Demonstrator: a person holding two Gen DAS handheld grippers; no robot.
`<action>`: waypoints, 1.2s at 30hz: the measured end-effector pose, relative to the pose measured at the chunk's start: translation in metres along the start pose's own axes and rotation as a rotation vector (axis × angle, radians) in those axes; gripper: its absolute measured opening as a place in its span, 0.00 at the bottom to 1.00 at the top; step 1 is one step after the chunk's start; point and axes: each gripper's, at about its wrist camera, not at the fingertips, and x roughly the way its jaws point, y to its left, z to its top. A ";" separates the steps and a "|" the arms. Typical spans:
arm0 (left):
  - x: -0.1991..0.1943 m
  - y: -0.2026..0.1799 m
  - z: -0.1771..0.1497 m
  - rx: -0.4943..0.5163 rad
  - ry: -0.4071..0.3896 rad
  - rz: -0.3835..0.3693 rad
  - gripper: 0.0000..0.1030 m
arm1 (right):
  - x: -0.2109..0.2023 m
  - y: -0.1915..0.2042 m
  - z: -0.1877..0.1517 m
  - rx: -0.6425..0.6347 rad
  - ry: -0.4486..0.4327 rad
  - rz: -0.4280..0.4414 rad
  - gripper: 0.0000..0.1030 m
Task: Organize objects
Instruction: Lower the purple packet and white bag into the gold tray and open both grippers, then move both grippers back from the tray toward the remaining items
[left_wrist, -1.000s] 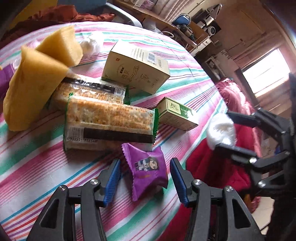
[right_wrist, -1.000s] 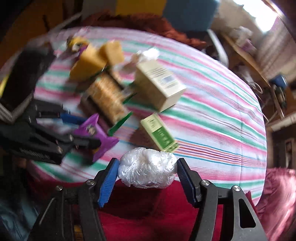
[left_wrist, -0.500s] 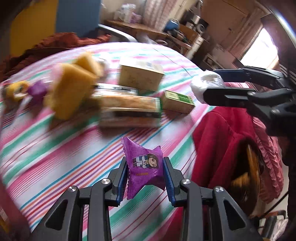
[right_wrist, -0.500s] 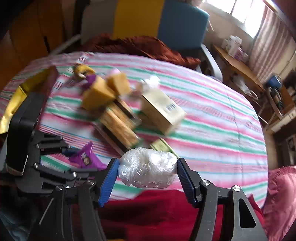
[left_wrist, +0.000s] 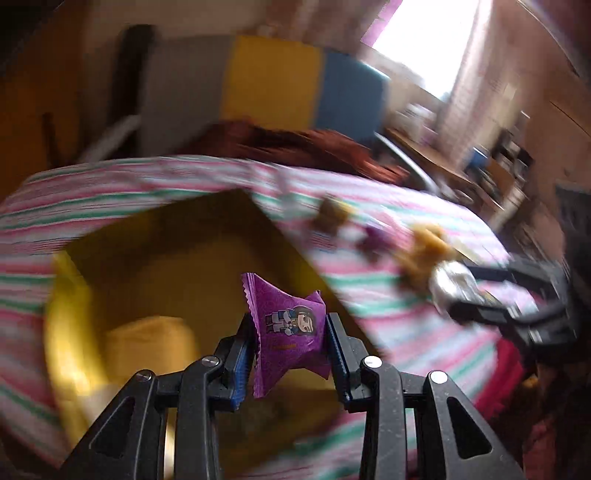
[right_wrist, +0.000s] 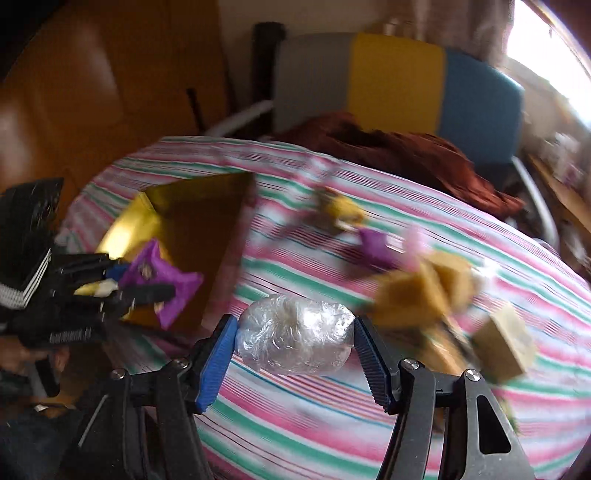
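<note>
My left gripper (left_wrist: 290, 334) is shut on a purple snack packet (left_wrist: 290, 328) and holds it over an open gold box (left_wrist: 177, 258); it also shows in the right wrist view (right_wrist: 147, 286) with the packet (right_wrist: 162, 277) above the box (right_wrist: 192, 229). A yellow item (left_wrist: 147, 343) lies inside the box. My right gripper (right_wrist: 293, 341) is shut on a clear-wrapped white ball (right_wrist: 293, 339), above the striped tablecloth (right_wrist: 332, 424) right of the box. It shows at the right of the left wrist view (left_wrist: 465, 295).
Blurred yellow sponge-like blocks (right_wrist: 424, 291), a beige carton (right_wrist: 506, 343), another purple packet (right_wrist: 373, 243) and a small yellow item (right_wrist: 343, 210) lie on the round table's right half. A multicoloured chair (right_wrist: 399, 81) with brown cloth (right_wrist: 406, 147) stands behind.
Both grippers have swung left across the table with their loads. The left gripper, open around the purple packet one second ago, shut on it, lifted it and now holds it over the gold box.
</note>
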 end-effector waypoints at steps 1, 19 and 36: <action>-0.003 0.018 0.003 -0.021 -0.009 0.039 0.36 | 0.007 0.012 0.006 -0.005 -0.003 0.030 0.63; -0.018 0.129 -0.011 -0.257 -0.085 0.235 0.48 | 0.097 0.155 0.011 -0.031 0.133 0.333 0.75; -0.040 0.058 -0.054 -0.157 -0.113 0.335 0.49 | 0.057 0.153 0.000 -0.067 -0.096 0.067 0.91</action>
